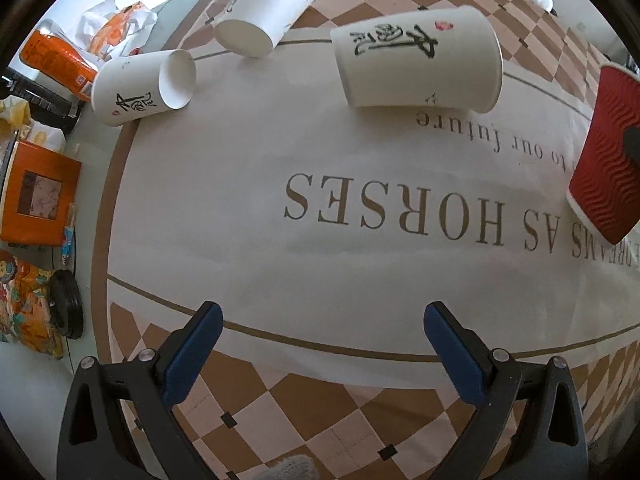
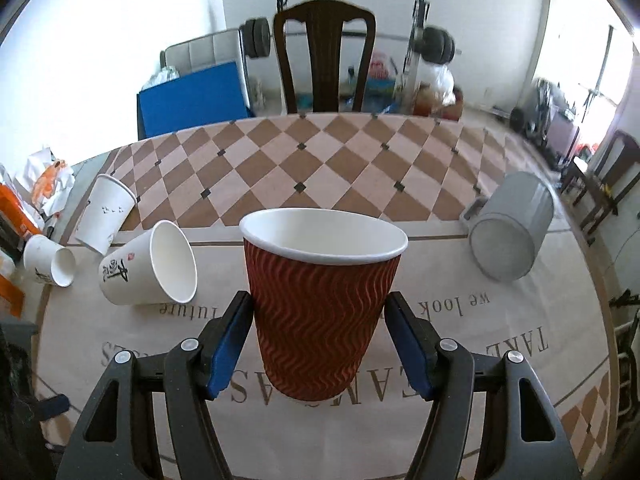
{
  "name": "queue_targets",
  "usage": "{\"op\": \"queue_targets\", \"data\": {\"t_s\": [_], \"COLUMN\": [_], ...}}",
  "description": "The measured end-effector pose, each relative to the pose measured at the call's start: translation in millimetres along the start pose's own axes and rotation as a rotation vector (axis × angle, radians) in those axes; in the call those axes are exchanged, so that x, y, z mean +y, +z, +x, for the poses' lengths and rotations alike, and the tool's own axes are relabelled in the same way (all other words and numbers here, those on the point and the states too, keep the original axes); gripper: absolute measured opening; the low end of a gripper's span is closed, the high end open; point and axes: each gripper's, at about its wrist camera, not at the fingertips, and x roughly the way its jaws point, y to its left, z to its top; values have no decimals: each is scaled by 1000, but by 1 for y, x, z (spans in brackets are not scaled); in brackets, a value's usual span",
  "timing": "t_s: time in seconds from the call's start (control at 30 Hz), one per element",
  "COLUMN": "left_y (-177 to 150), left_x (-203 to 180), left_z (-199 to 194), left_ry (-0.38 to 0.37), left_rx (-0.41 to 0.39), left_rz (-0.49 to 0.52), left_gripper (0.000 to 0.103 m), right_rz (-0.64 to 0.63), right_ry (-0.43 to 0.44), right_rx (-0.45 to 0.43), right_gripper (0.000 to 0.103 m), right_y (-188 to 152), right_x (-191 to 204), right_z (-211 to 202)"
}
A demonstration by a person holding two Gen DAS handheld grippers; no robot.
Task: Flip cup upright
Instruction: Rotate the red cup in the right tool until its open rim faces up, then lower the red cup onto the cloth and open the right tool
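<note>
A red ripple paper cup (image 2: 320,304) stands upright, mouth up, between the blue pads of my right gripper (image 2: 320,344); the jaws are shut on its sides. It also shows at the right edge of the left wrist view (image 1: 608,156). I cannot tell whether its base touches the tablecloth. My left gripper (image 1: 320,352) is open and empty over the near part of the cloth. Three white paper cups with black brush lettering lie on their sides: one nearest (image 1: 420,64) (image 2: 148,270), one at the far edge (image 1: 268,4) (image 2: 105,213), one at the left (image 1: 140,88) (image 2: 48,266).
A grey mug (image 2: 510,232) lies on its side at the right. The tablecloth (image 1: 320,220) has printed letters and a checkered border. Orange boxes (image 1: 36,190) and packets crowd the left table edge. A dark wooden chair (image 2: 324,56) stands behind the table.
</note>
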Motion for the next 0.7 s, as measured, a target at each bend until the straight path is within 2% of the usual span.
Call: {"op": "queue_targets", "data": {"t_s": [0.2,0.3,0.43,0.53,0.7], "left_y": [-14,-21,-28,-32,-40], "left_x": [5,6,10,11,6], "left_z": [-1,-6,-21,-34,-62], "left_ry": [0,-4,-11,-10,-17], "left_rx": [-8,-21,-51,-75,-106], "left_rz": [4,9,23,38,55], "left_gripper": [103,103,103,103,103], "right_rz": [-11,-5,0,14,44], "right_ry": [-11,-6,-22,-33,-54], "right_rx": [-52,-9,50,50,53], "right_gripper": [71,72,80,87,92], "right_y": [-25,-34,-45,-51,-53], "right_x": [6,5,1,-6,-21], "right_z": [-12,-13,-16,-29,-59]}}
